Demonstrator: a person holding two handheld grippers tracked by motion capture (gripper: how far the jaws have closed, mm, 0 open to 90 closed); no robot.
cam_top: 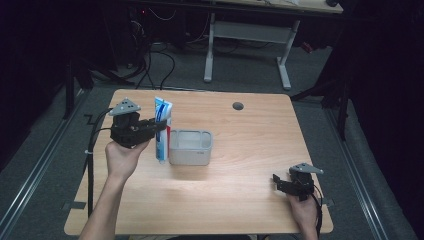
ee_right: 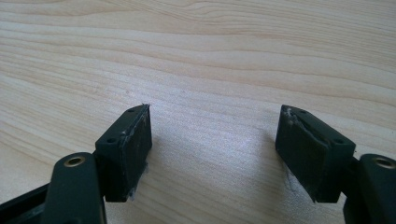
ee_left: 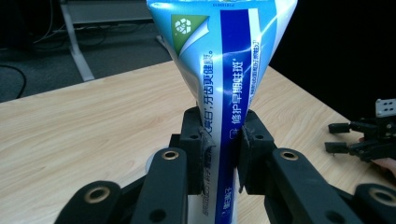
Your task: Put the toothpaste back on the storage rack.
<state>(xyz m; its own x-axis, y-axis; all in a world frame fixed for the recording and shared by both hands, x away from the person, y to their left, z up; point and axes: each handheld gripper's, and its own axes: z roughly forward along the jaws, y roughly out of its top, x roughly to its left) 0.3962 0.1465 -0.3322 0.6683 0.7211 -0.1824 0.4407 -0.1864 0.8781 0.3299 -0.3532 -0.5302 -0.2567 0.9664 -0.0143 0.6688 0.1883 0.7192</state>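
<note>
A blue and white toothpaste tube (cam_top: 162,127) stands upright, cap end down, just left of a clear plastic box (cam_top: 190,147) on the wooden table (cam_top: 240,200). My left gripper (cam_top: 160,125) is shut on the tube at mid-height. In the left gripper view both pads press the tube (ee_left: 224,93) from either side, and its flat crimped end fans out above the gripper (ee_left: 222,158). My right gripper (cam_top: 278,182) rests near the table's front right corner, jaws open. In the right gripper view the gripper (ee_right: 215,149) has bare wood between its pads.
A round cable hole (cam_top: 238,106) sits near the table's far edge. Beyond the table stands a white desk frame (cam_top: 250,37) on a grey floor with cables. The right gripper (ee_left: 359,140) shows far right in the left gripper view.
</note>
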